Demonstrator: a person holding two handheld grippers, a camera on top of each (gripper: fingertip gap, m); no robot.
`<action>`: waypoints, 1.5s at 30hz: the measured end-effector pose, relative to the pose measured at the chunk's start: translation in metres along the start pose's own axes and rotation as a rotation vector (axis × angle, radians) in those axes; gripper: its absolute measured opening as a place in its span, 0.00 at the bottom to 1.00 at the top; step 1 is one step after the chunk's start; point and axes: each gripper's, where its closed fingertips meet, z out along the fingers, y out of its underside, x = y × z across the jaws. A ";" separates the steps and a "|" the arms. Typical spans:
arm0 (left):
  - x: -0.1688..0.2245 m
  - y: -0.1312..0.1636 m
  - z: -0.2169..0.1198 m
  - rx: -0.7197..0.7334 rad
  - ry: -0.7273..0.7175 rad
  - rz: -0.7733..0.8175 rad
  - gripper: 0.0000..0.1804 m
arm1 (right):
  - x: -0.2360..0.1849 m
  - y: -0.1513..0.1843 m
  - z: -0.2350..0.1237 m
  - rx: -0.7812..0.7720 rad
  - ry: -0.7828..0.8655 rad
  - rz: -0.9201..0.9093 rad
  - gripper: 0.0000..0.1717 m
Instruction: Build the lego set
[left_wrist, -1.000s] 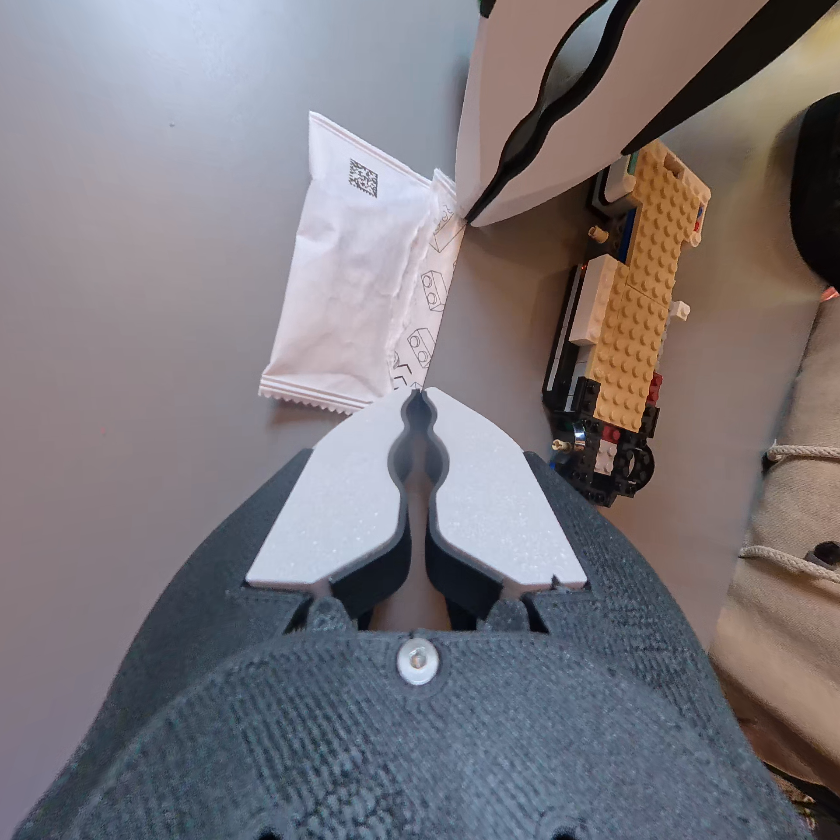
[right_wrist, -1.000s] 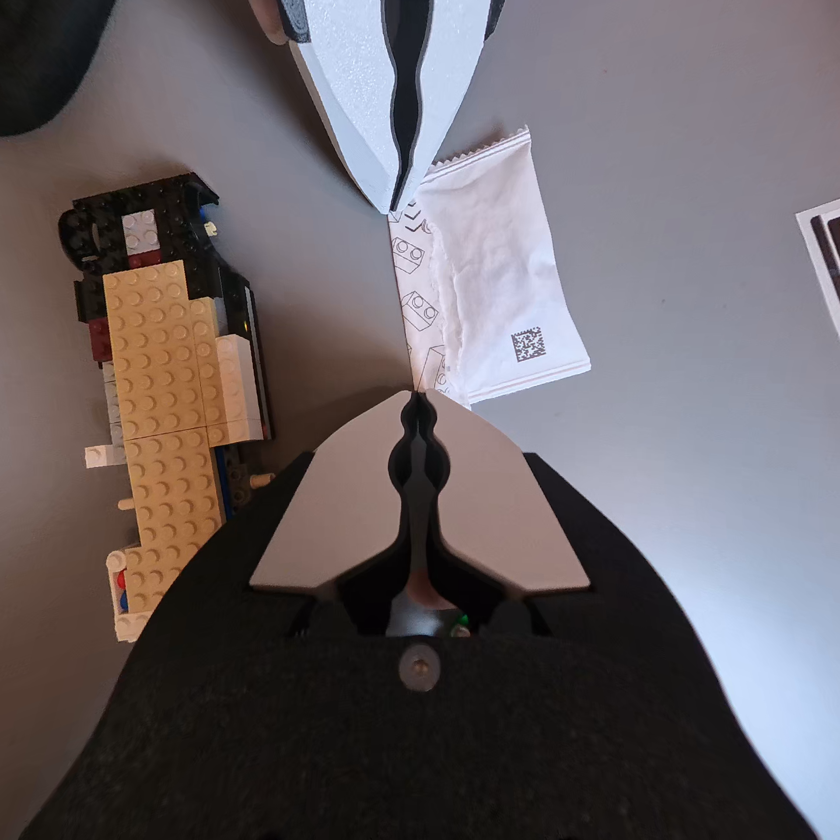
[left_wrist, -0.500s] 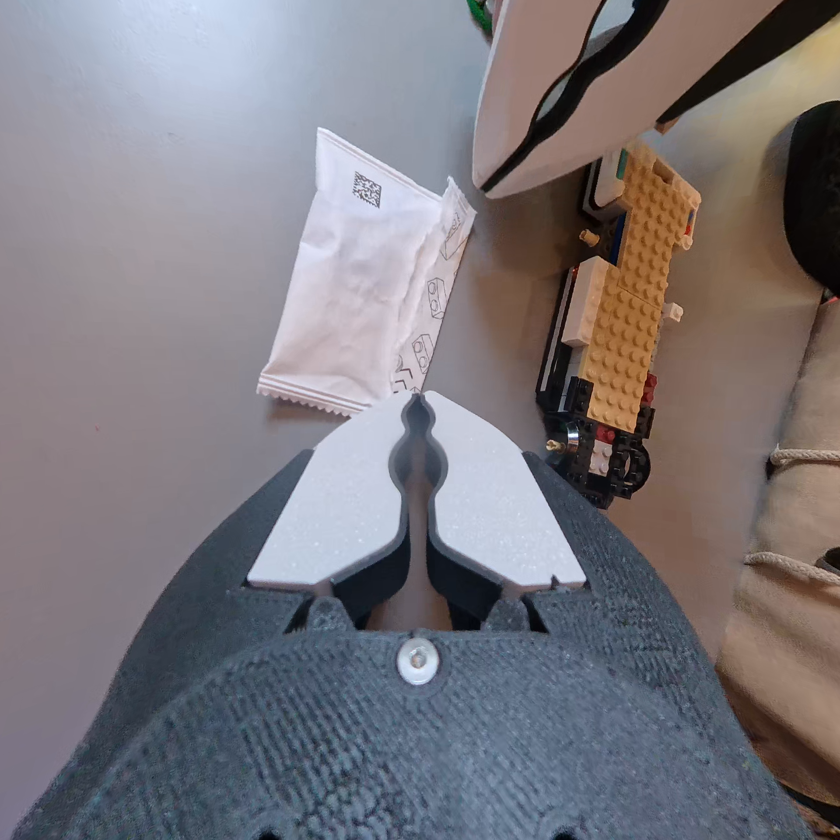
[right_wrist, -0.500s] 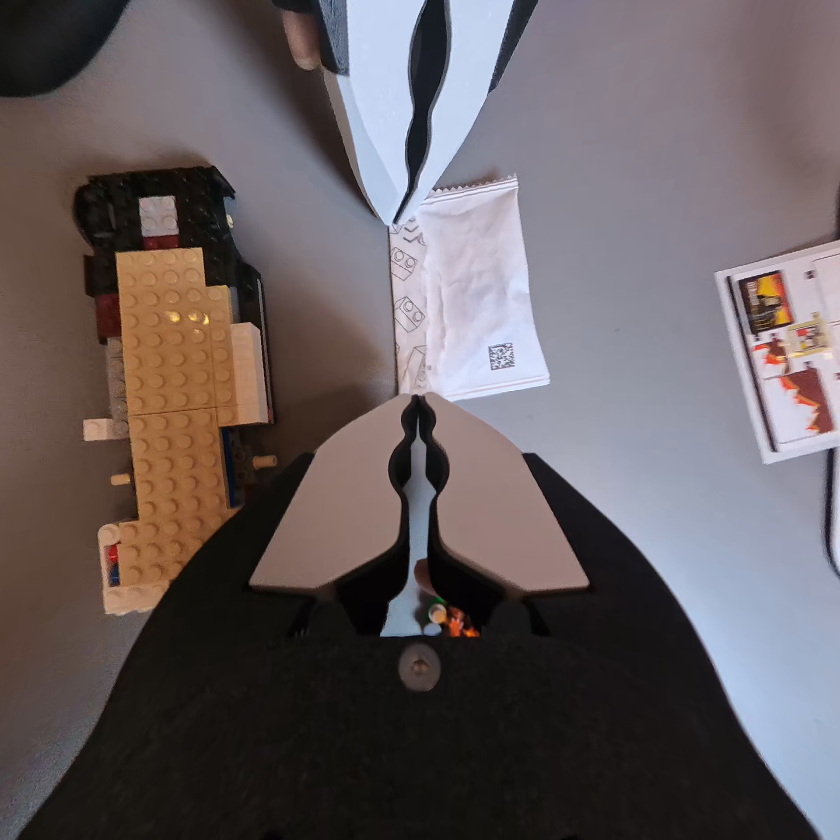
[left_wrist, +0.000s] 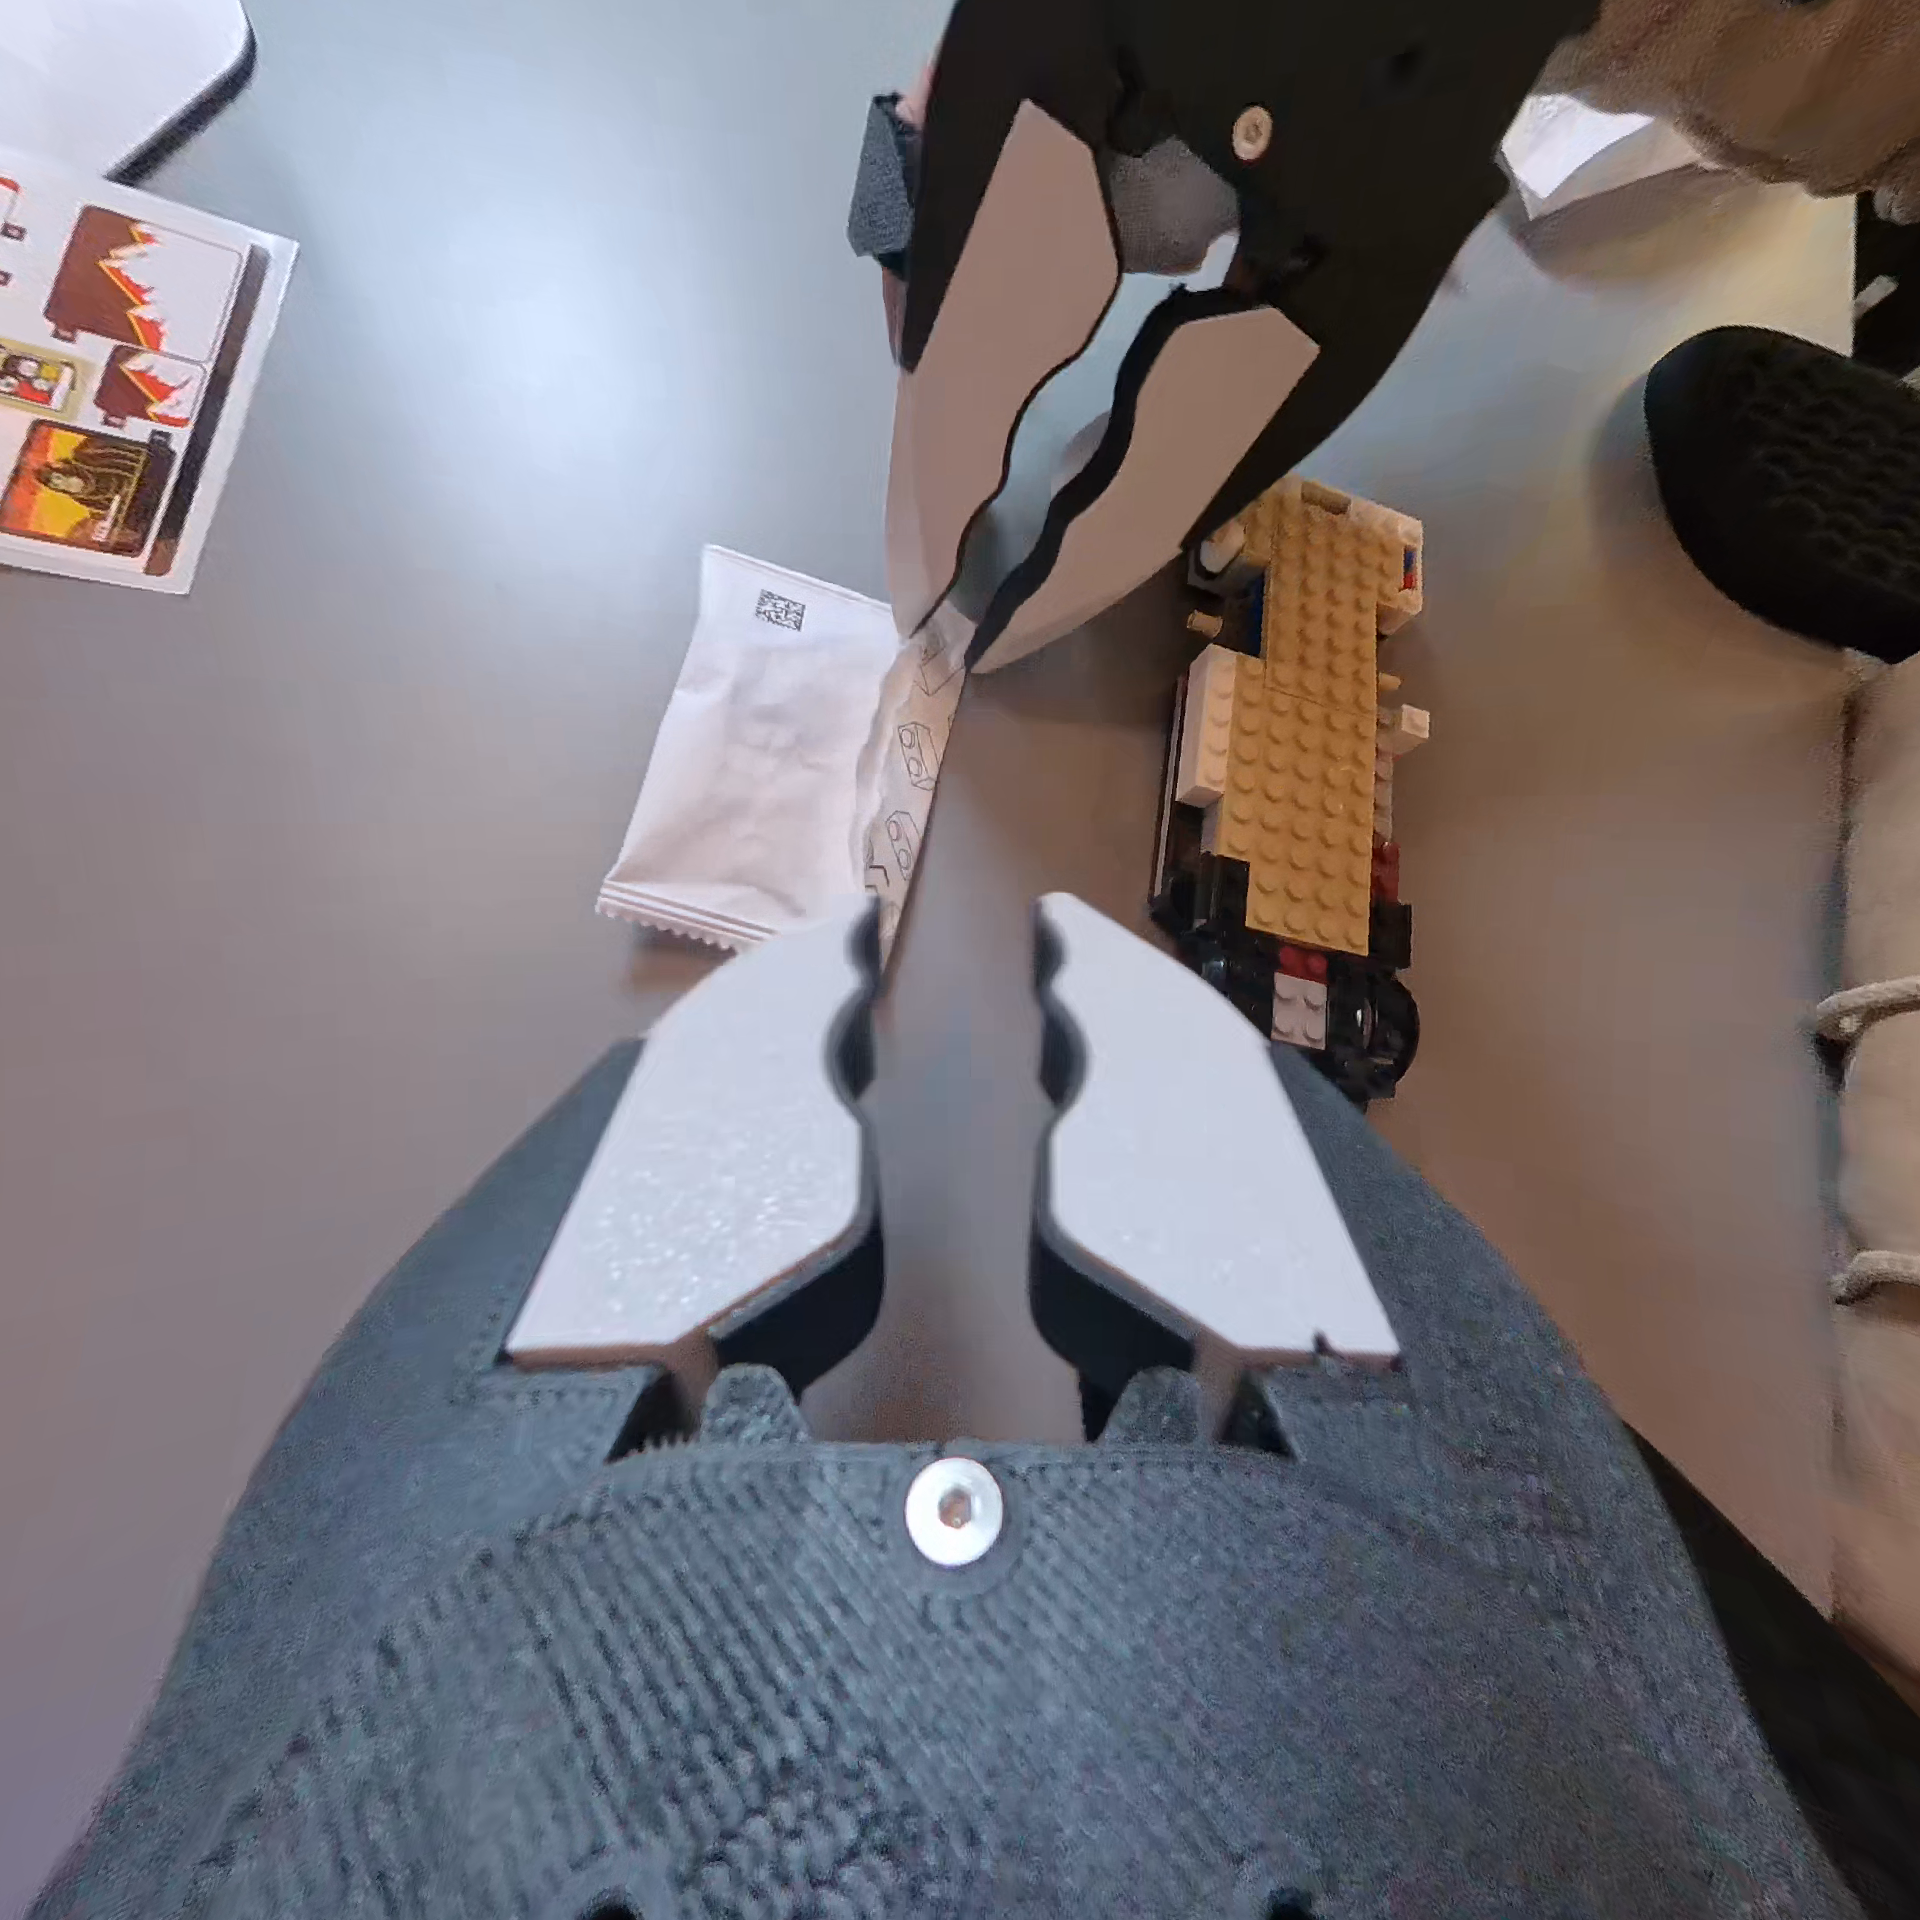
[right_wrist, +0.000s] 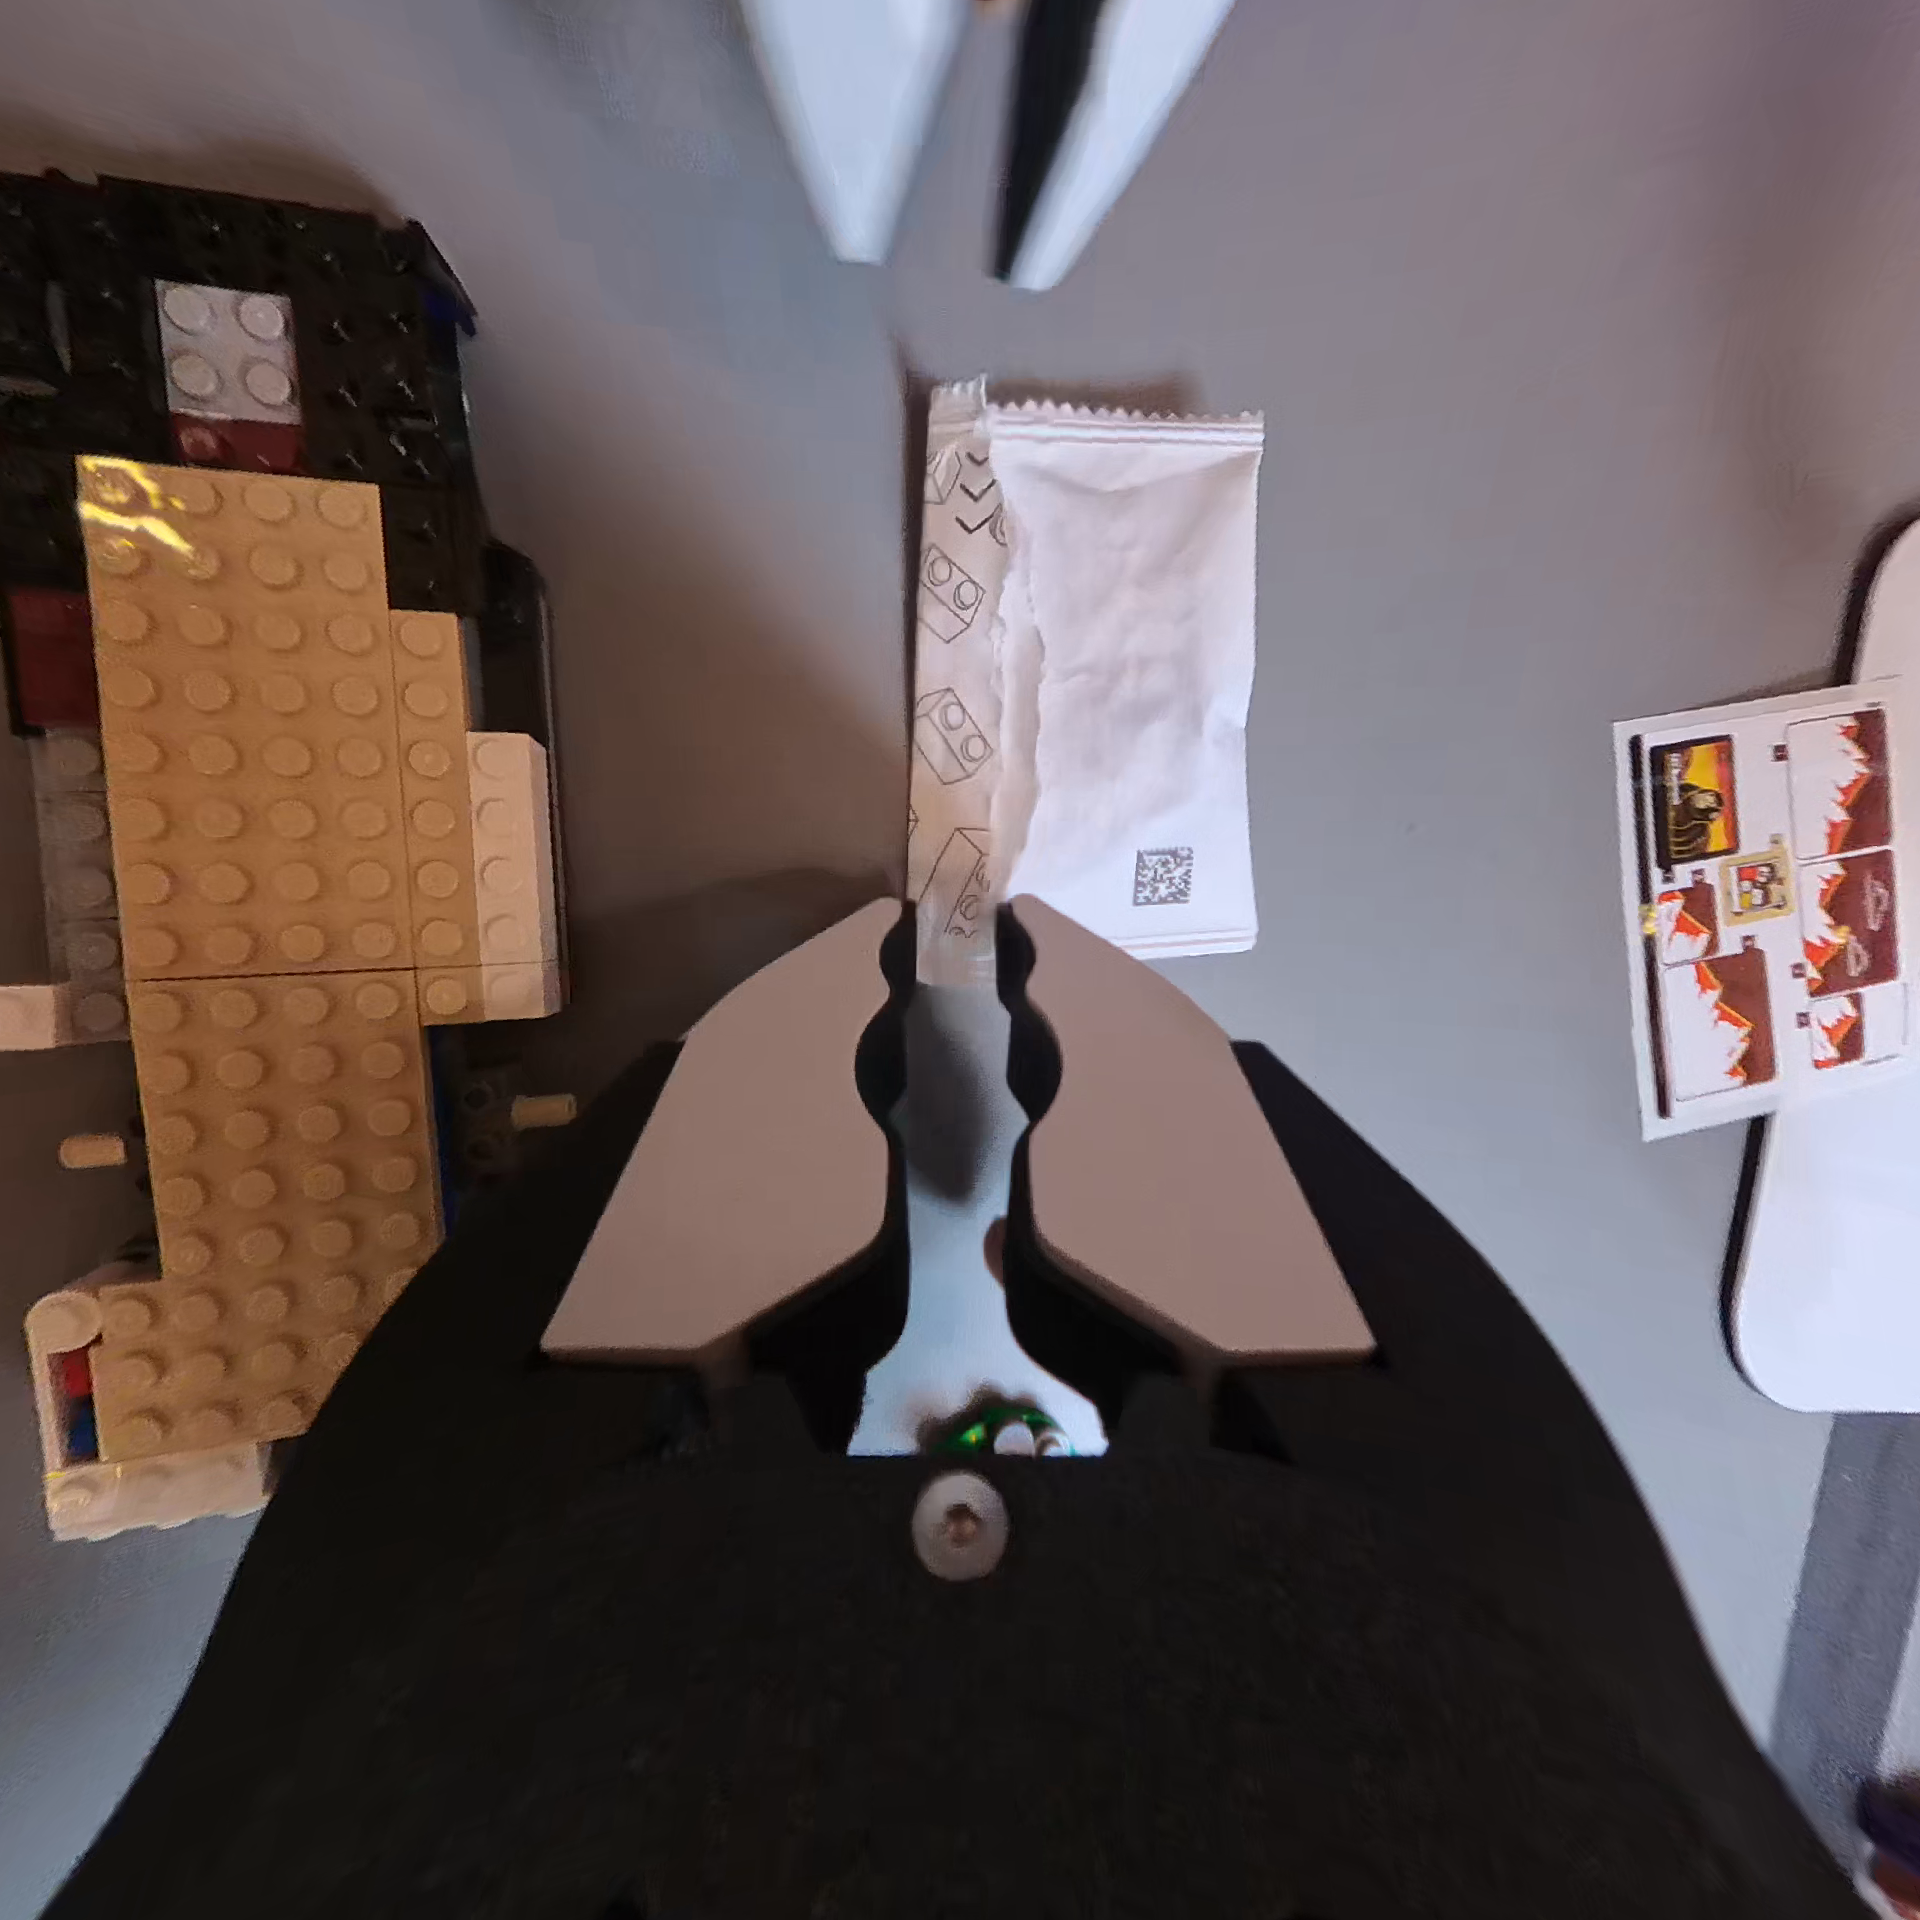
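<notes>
A white paper bag (left_wrist: 769, 748) with brick drawings along its torn edge lies flat on the grey table (left_wrist: 364, 1039). My left gripper (left_wrist: 956, 925) is open and empty, with its left fingertip (left_wrist: 831, 956) over the bag's near corner. My right gripper (right_wrist: 956, 914) is open by a narrow gap, and the bag's printed strip (right_wrist: 951, 727) shows on the table between its tips. The pads do not press on the strip. In the left wrist view the right gripper (left_wrist: 951, 639) hovers at the bag's far corner. The left gripper (right_wrist: 940, 260) shows at the top of the right wrist view.
A brick model with a tan studded top (left_wrist: 1299, 748) lies beside the bag and also shows in the right wrist view (right_wrist: 260, 831). A sticker sheet (right_wrist: 1766, 904) and a white board (right_wrist: 1849, 1195) lie on the other side. A black object (left_wrist: 1787, 499) and beige cloth (left_wrist: 1881, 1091) are at the table's edge. The tips of one gripper are about 9 cm away from the tips of the other.
Both grippers were shut at the two ends of the bag's strip. Now both have opened, the left wider than the right, and both views have drawn back from the bag.
</notes>
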 end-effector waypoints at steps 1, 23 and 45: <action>0.002 0.003 -0.001 -0.008 -0.011 0.029 0.17 | 0.000 0.000 0.000 -0.004 -0.016 0.015 0.07; 0.008 -0.020 -0.008 0.013 -0.620 0.822 0.00 | -0.023 -0.041 -0.054 0.334 -0.611 0.512 0.11; 0.065 -0.048 -0.016 0.267 -0.078 0.358 0.09 | -0.041 -0.066 -0.096 0.564 -0.207 0.289 0.00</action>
